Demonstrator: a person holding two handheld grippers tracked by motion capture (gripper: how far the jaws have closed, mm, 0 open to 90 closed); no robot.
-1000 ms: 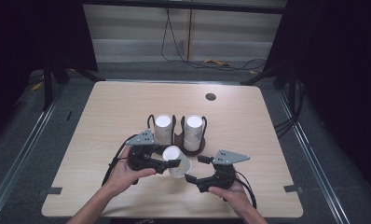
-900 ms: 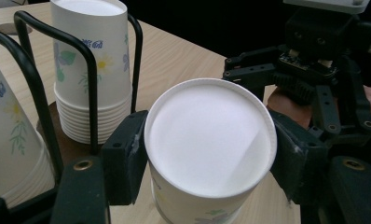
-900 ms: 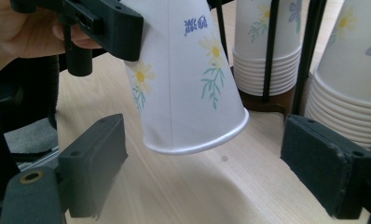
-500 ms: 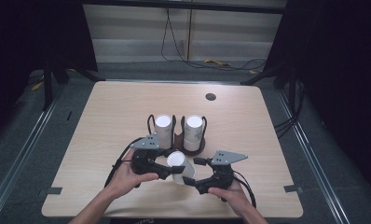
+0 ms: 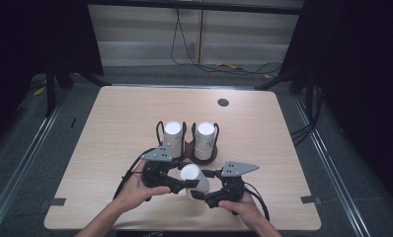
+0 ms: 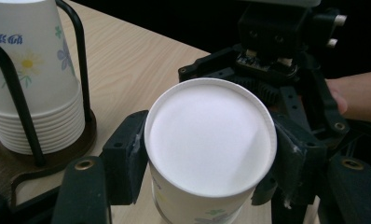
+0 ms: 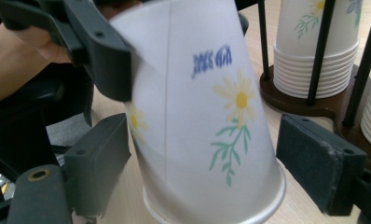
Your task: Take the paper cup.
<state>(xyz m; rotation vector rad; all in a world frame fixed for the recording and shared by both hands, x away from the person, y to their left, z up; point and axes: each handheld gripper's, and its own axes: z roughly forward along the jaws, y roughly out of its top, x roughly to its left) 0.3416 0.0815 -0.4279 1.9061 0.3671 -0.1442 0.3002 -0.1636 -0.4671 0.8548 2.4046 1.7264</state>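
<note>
My left gripper [image 5: 177, 181] is clamped on the upside-down paper cup [image 5: 193, 177], its pads squeezing the narrow upper part just under the closed base; in the left gripper view that white base [image 6: 210, 140] faces the camera with a black pad pressed to either side. The cup hangs at the near middle of the table [image 5: 110, 128], tilted, with its open rim down and apparently just clear of the wood, though I cannot tell for certain.

My right gripper [image 5: 200, 193] comes in from the right at the cup's wider lower half. Its jaws have just been closing, with the cup between them, but in the right gripper view a gap shows between the right pad [image 7: 316, 158] and the cup's flowered wall [image 7: 207, 121], so it is not gripping yet. I judge the split grip, high on one side and low on the other, is meant to pull nested cups apart.

Just beyond the grippers stands the dark wire holder [image 5: 187, 145], with a left stack of cups [image 5: 173, 136] and a right stack of cups [image 5: 205, 138], both base-up. A small dark round spot [image 5: 223, 102] lies far right on the table.
</note>
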